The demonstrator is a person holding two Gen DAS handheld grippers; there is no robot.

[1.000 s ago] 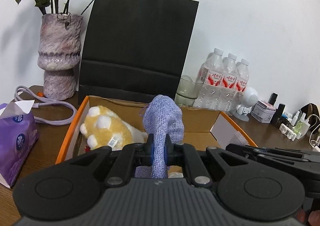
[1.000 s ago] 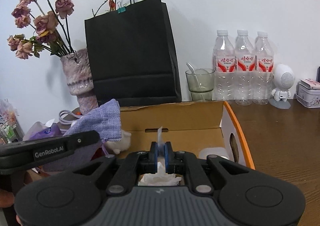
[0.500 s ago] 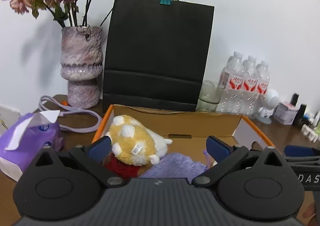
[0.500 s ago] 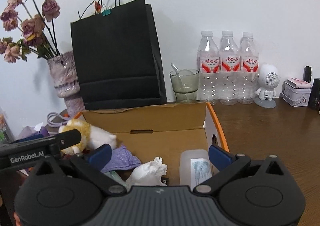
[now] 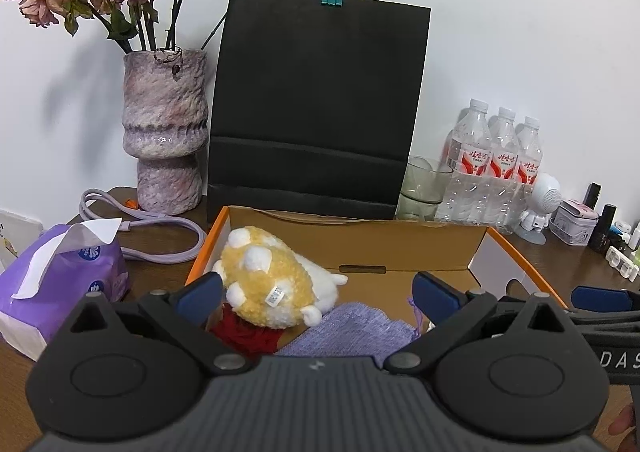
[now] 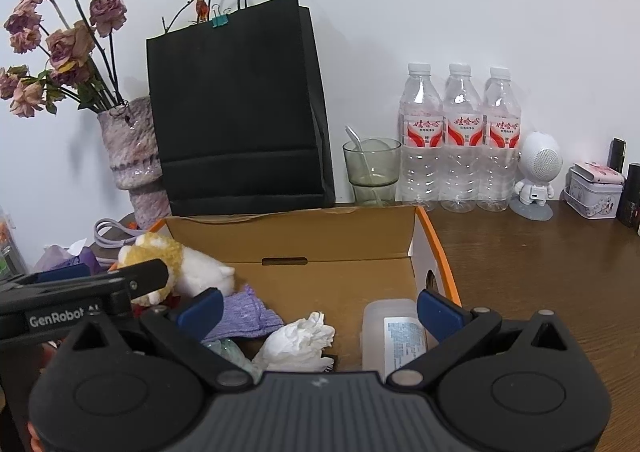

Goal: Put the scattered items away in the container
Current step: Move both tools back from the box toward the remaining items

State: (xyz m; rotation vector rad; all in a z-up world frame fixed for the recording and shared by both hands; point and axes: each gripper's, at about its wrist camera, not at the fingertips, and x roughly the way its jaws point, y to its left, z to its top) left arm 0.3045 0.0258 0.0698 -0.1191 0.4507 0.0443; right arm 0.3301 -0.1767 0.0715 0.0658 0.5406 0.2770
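Note:
An open cardboard box point(image 5: 400, 248) with orange edges point(image 6: 438, 252) holds a yellow and white plush toy point(image 5: 268, 280), a purple cloth point(image 5: 352, 336), a crumpled white tissue point(image 6: 300, 340) and a white plastic bottle point(image 6: 396, 332). My left gripper point(image 5: 316, 298) is open and empty above the box, over the plush toy and cloth. My right gripper point(image 6: 318, 308) is open and empty above the tissue and bottle. The plush toy point(image 6: 176, 268) and cloth point(image 6: 244, 312) also show in the right wrist view.
A black paper bag point(image 5: 320, 108) and a vase of dried roses point(image 5: 164, 132) stand behind the box. A purple tissue pack point(image 5: 60, 276) and purple cable point(image 5: 160, 228) lie left. A glass point(image 6: 372, 168), three water bottles point(image 6: 460, 140), a white robot figure point(image 6: 538, 176) and a tin point(image 6: 596, 188) stand right.
Both grippers opened and pulled back. The left let go of the purple cloth and the right let go of the white tissue; both now lie in the box.

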